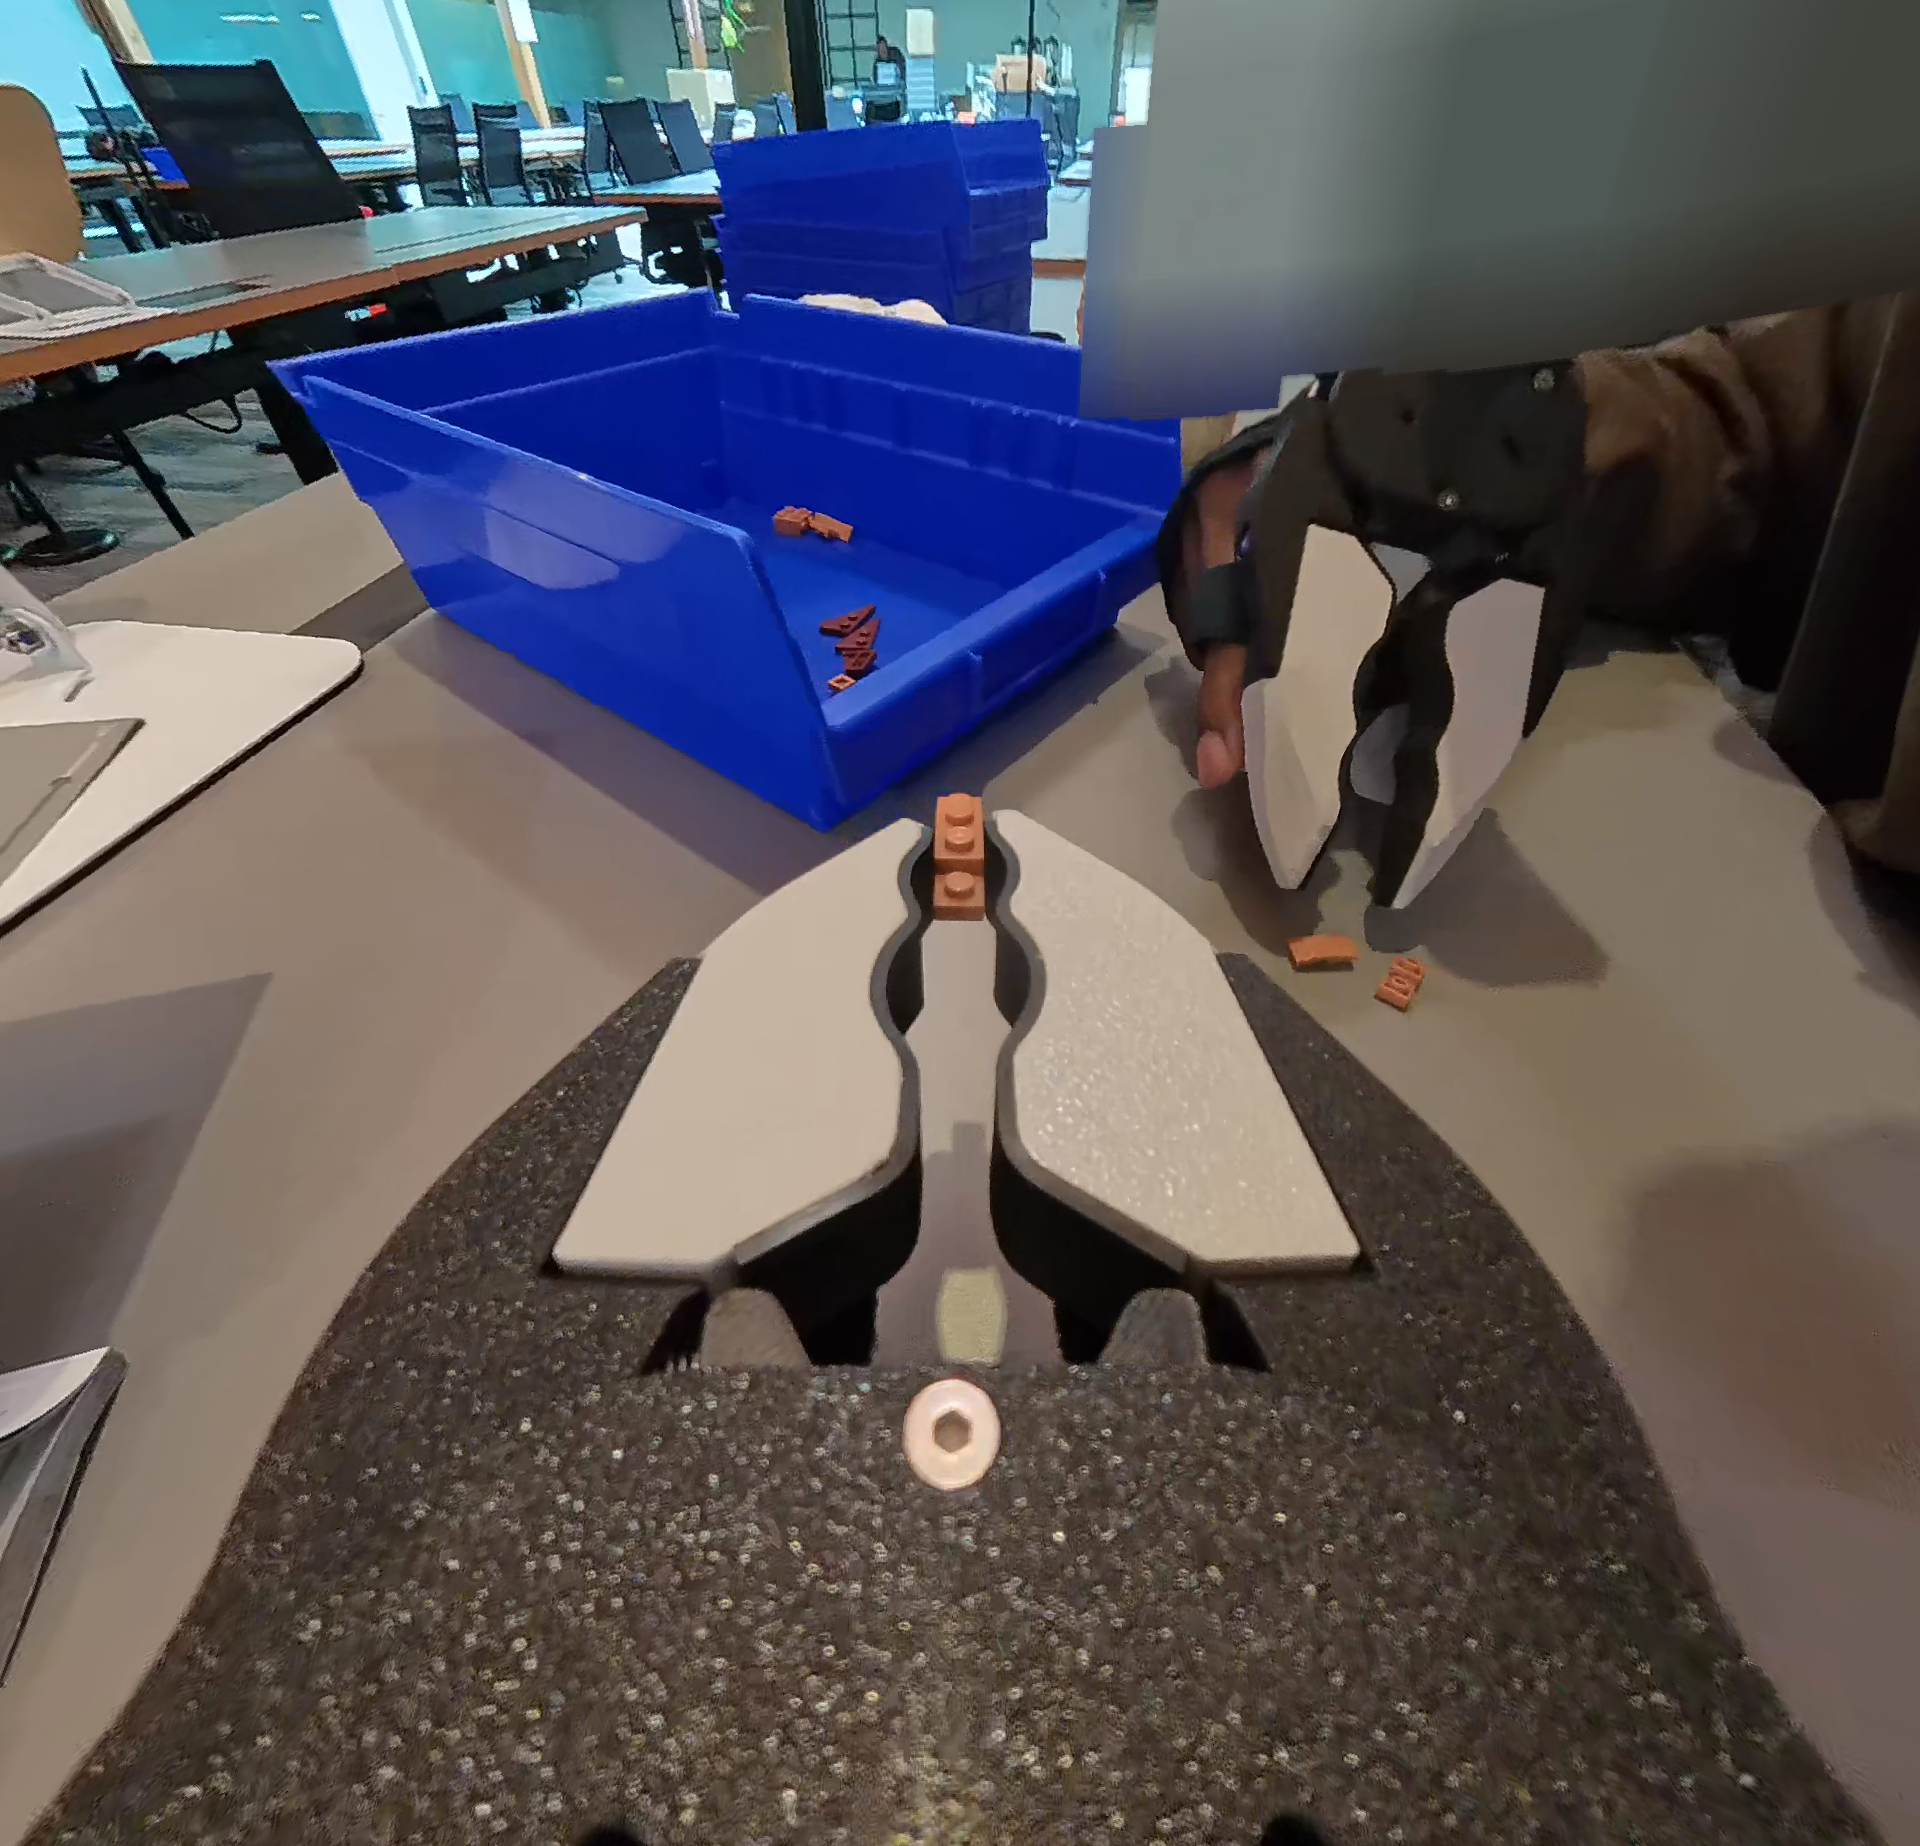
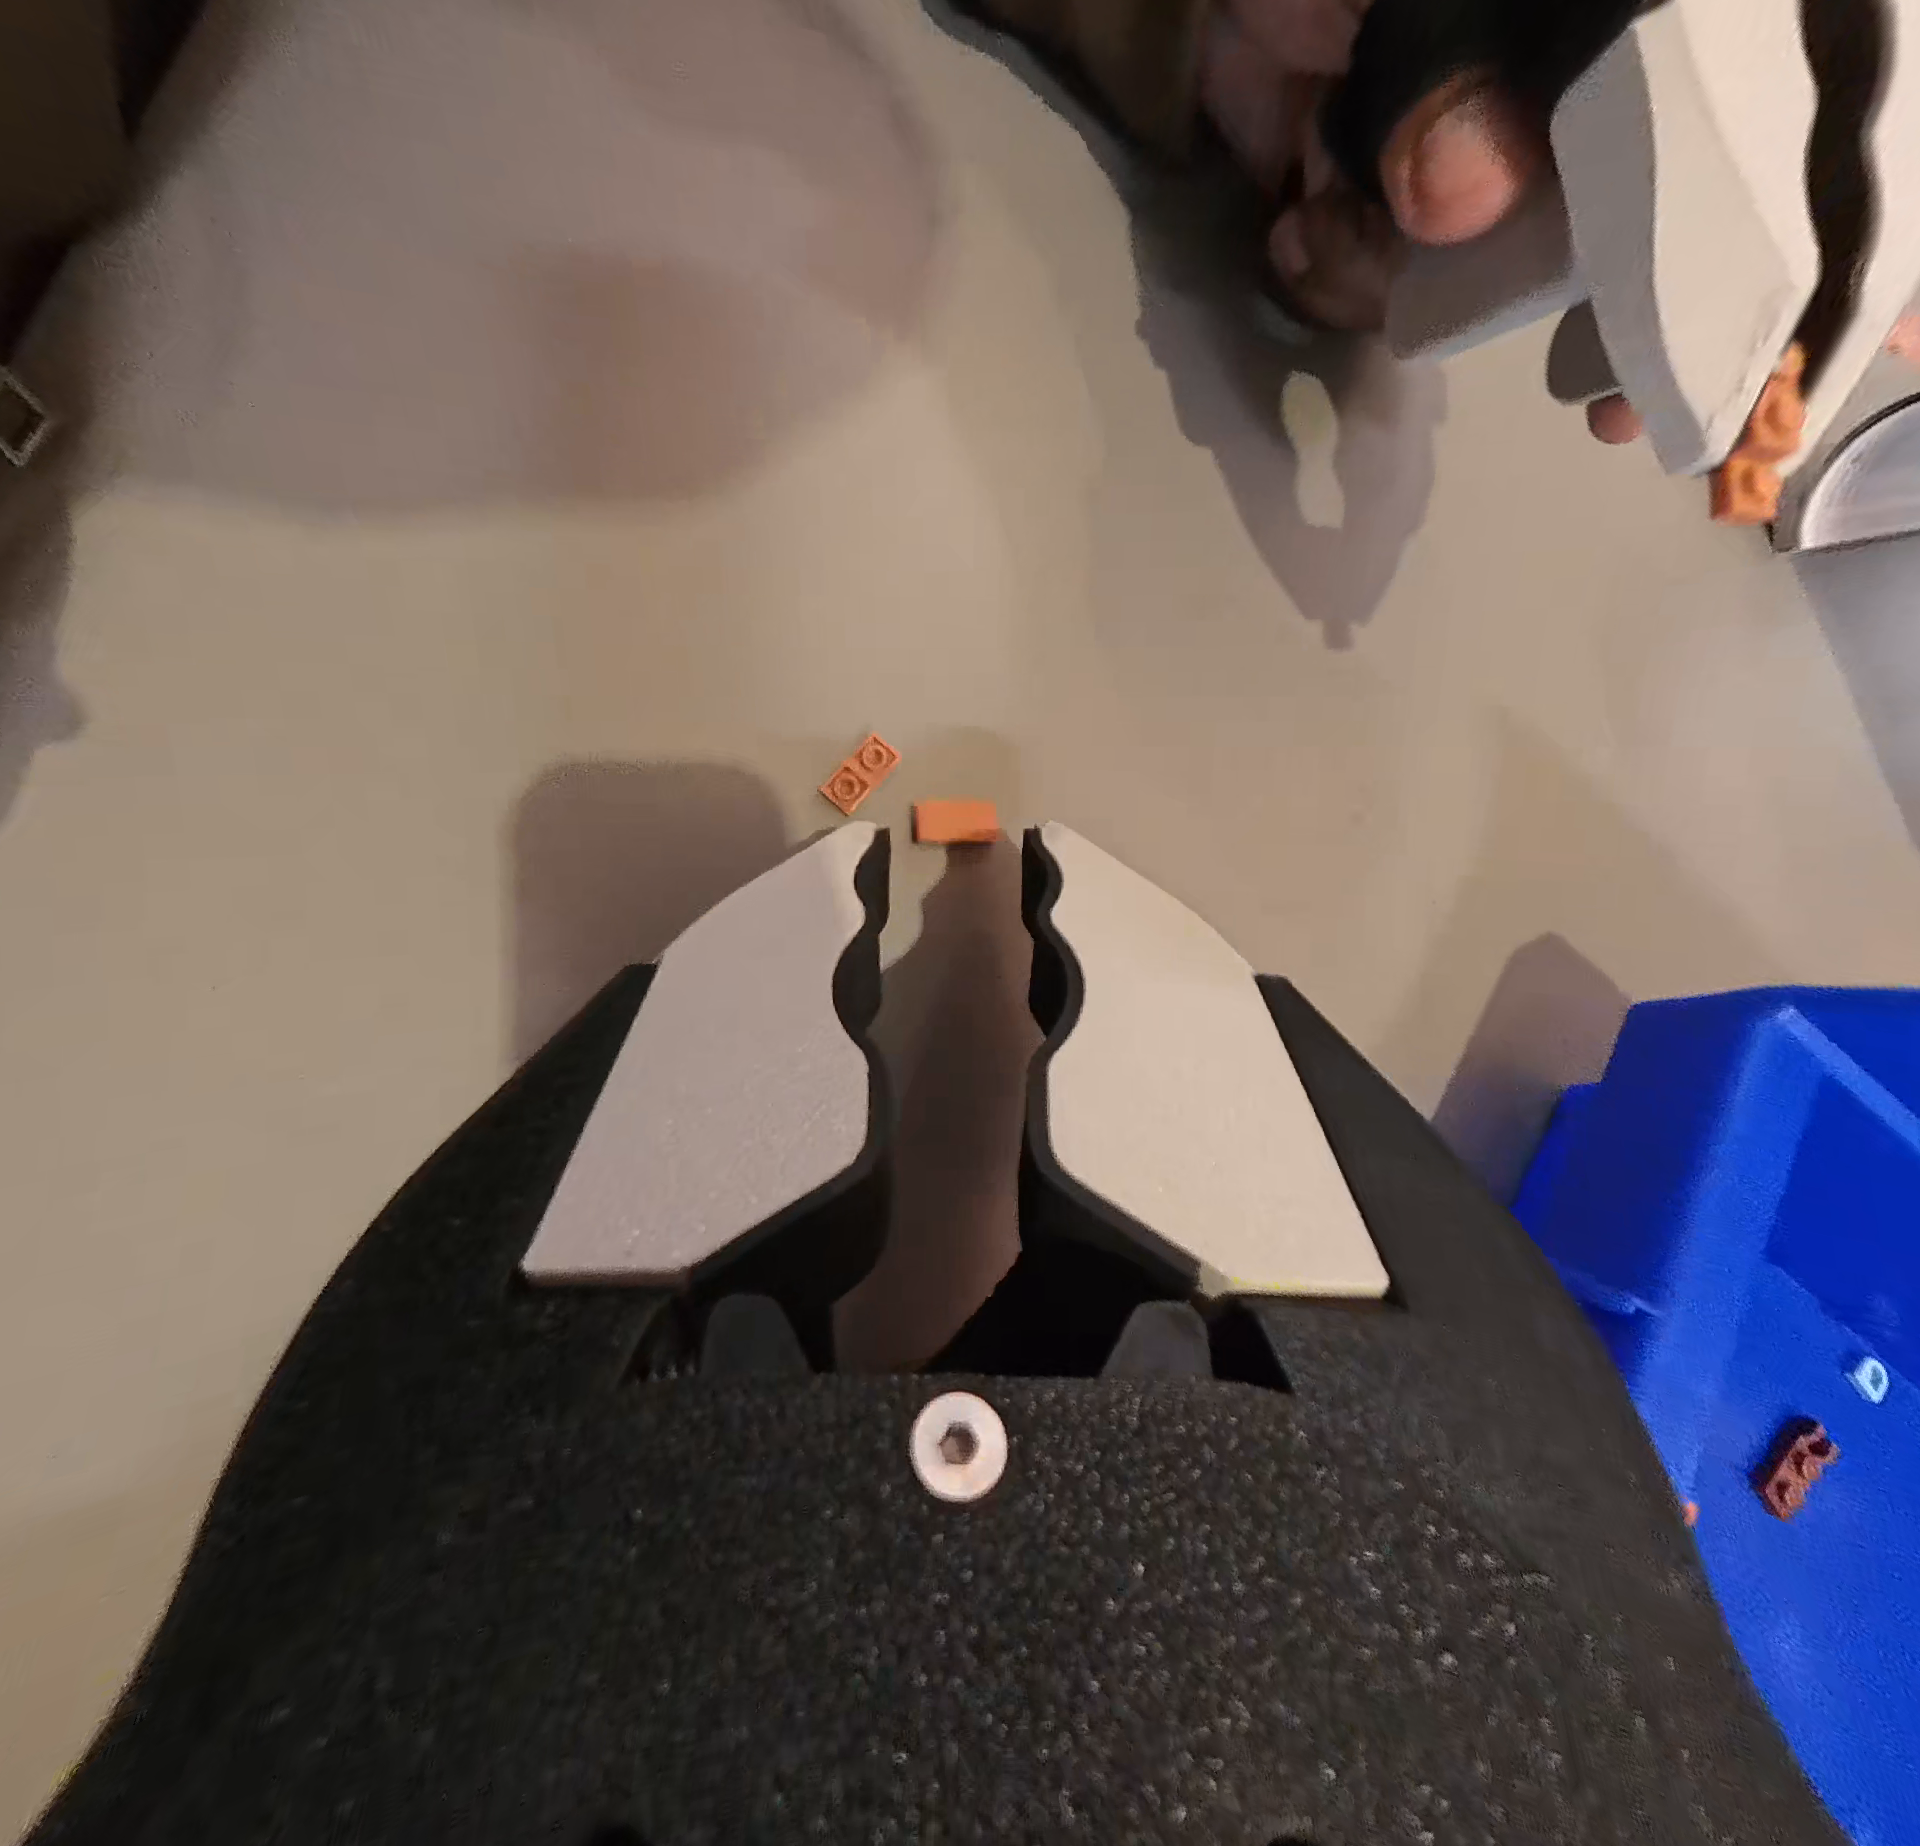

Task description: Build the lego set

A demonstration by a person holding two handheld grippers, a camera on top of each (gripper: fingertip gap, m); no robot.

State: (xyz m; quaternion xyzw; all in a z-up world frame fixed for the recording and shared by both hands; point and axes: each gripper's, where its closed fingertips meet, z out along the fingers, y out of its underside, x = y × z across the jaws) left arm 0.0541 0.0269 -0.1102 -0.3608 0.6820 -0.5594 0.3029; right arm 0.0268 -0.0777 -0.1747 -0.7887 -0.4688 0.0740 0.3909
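- The left hand-held gripper is clenched on an orange brick stack, its pads pressing on both sides. The stack stands upright between the fingertips, studs facing the camera, above the grey desk.
- The right hand-held gripper is released, its jaws apart with nothing between them, pointing down at the desk.
- Just past its fingertips lies a smooth orange tile, flat on the desk and not touched by either pad.
- An orange two-stud plate lies just beside the tile, at an angle to it.
- A blue bin stands on the desk near both grippers; in it lie dark red wedge plates and a few orange pieces.
- More blue bins are stacked behind it.
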